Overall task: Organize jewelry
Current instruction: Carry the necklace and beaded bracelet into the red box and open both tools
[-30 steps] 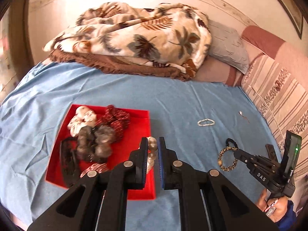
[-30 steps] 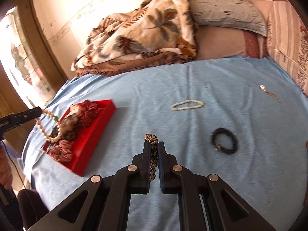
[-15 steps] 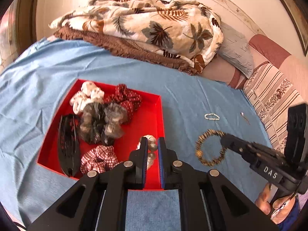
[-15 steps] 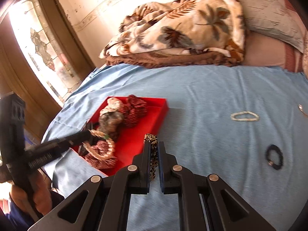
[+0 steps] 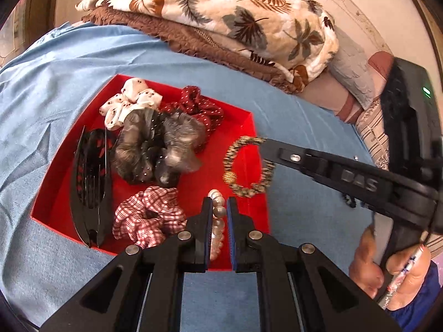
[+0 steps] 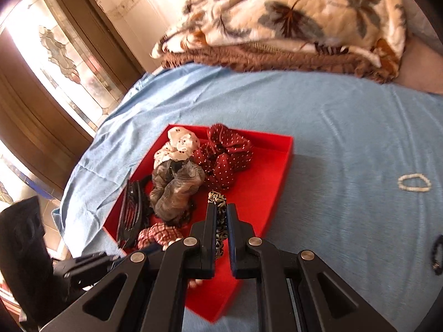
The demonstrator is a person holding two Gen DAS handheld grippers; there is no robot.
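A red tray (image 5: 250, 127) lies on the blue bedsheet and holds several scrunchies and a black hair clip (image 5: 90, 185). My left gripper (image 5: 219, 207) is shut on a pearl bracelet (image 5: 217, 222) above the tray's near right corner. My right gripper (image 6: 220, 213) is shut on a brown beaded bracelet (image 6: 218, 202), which hangs over the tray's right edge in the left wrist view (image 5: 246, 166). The tray also shows in the right wrist view (image 6: 279, 152).
A white bead bracelet (image 6: 414, 182) and a black bracelet (image 6: 436, 253) lie on the sheet (image 6: 332, 116) right of the tray. A leaf-print blanket (image 5: 221, 8) and pillows (image 5: 357, 69) sit at the bed's far side. A wooden door with glass (image 6: 55, 63) is at left.
Both grippers have moved toward the red tray. The right gripper brought the brown beaded bracelet from over the sheet to over the tray's right edge. The left still holds the pearls.
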